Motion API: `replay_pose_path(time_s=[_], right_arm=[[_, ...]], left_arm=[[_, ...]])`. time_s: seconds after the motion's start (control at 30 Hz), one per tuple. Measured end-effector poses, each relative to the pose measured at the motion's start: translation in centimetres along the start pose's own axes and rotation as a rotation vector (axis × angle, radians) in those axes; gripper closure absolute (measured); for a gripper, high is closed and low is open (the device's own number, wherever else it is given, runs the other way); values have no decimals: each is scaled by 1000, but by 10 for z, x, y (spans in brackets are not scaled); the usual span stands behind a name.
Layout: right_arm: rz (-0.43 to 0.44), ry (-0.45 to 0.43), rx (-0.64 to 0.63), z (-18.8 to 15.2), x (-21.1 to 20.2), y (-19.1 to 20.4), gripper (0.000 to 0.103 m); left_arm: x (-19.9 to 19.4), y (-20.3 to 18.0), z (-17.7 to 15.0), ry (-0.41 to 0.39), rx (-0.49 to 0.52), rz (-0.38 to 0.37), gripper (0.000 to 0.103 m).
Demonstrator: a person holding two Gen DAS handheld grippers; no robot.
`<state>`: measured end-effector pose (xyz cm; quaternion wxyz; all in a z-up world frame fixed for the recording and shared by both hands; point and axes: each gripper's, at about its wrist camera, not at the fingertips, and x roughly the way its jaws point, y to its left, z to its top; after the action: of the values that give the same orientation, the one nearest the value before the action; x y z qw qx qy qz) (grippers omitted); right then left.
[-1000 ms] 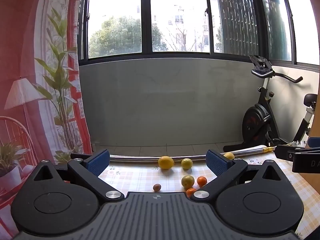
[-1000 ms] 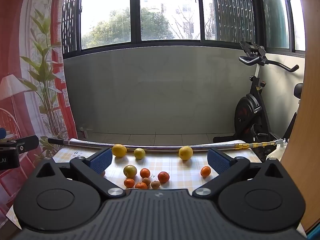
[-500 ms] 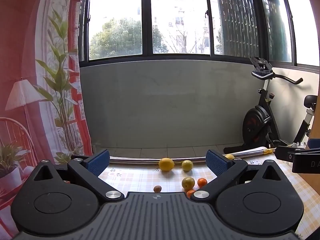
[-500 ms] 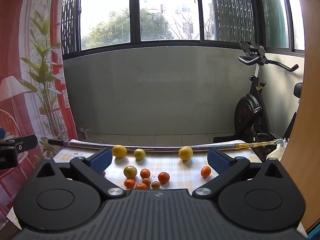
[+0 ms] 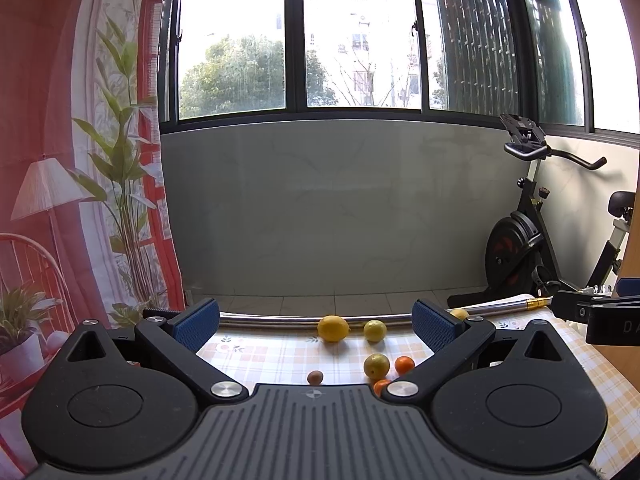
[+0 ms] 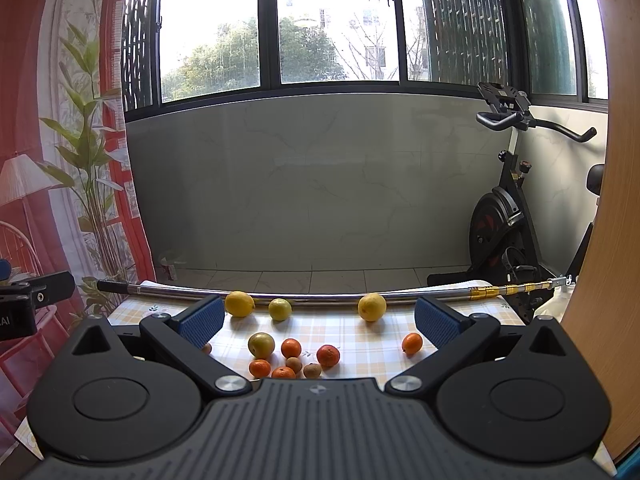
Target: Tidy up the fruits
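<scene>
Loose fruit lies on a checked tablecloth (image 6: pixel 360 332). In the right wrist view three lemons (image 6: pixel 239 303) (image 6: pixel 279 309) (image 6: pixel 372 307) sit along a metal pole (image 6: pixel 320 299). Nearer me are a yellow-green fruit (image 6: pixel 261 344), several small oranges (image 6: pixel 291 347), a lone orange (image 6: pixel 412 343) at right, and small brown fruits (image 6: pixel 312 370). My right gripper (image 6: pixel 318 322) is open and empty, above the near fruit. In the left wrist view my left gripper (image 5: pixel 316 326) is open and empty, with a lemon (image 5: pixel 333 329), a yellow-green fruit (image 5: pixel 376 365) and a brown fruit (image 5: pixel 315 377) ahead.
The metal pole lies across the table's far edge (image 5: pixel 280 318). An exercise bike (image 6: pixel 504 216) stands beyond the table at right. A wooden panel (image 6: pixel 616 240) is close on the right. The other gripper shows at each view's side (image 5: pixel 600 314) (image 6: pixel 24 304).
Both views have tilted up very slightly; the fruit sits a little lower in each view. No fruit has moved and both grippers stay open.
</scene>
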<state>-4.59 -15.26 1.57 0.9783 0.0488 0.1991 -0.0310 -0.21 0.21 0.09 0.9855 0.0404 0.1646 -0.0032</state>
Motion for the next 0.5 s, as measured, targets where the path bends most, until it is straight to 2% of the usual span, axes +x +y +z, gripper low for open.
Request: replay_pose_path(time_s=[0.5], right_arm=[[1, -1, 0, 0, 3, 4, 0]], left_arm=[[0, -1, 0, -2, -1, 1, 0]])
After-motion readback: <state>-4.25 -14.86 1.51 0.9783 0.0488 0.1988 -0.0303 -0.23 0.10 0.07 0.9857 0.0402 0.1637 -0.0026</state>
